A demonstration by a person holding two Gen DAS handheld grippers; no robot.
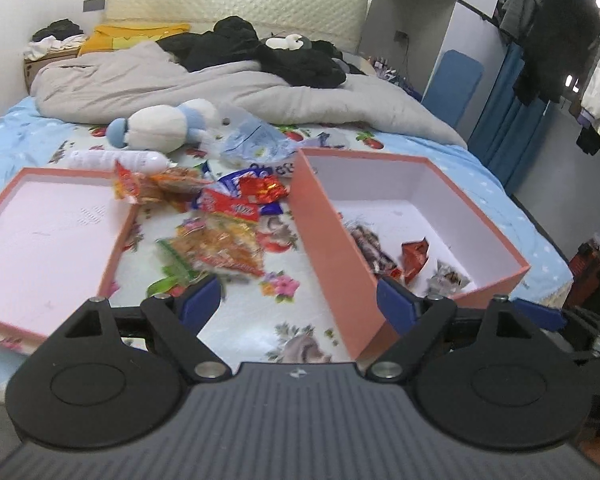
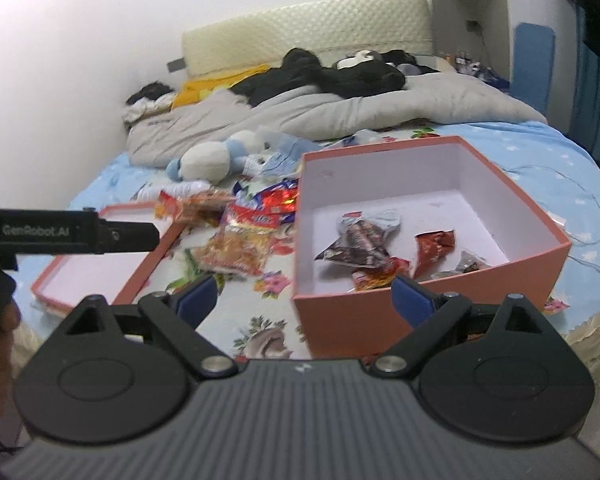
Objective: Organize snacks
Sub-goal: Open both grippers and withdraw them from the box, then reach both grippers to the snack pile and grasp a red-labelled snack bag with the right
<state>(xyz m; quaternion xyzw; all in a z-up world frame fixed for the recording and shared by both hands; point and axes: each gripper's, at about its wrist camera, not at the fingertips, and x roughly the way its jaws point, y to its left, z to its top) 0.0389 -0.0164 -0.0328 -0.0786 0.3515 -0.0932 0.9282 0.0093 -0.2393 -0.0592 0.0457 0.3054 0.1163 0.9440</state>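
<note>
Our 2 claws, left gripper [image 1: 298,304] and right gripper [image 2: 304,300], gape empty; snack pile [image 1: 220,216] lies at 11 o'clock, probably nearer the left.

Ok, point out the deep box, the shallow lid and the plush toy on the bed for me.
Deep box [image 2: 380,320]: right wrist view, on its orange near wall.
Lid [image 1: 40,236]: left wrist view, on its bare pink inside.
Plush toy [image 1: 160,128]: left wrist view, on its white body.

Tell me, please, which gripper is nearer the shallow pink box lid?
Left. The left gripper hovers just right of the shallow pink box lid; the right gripper sits farther right, before the deep pink box.
</note>
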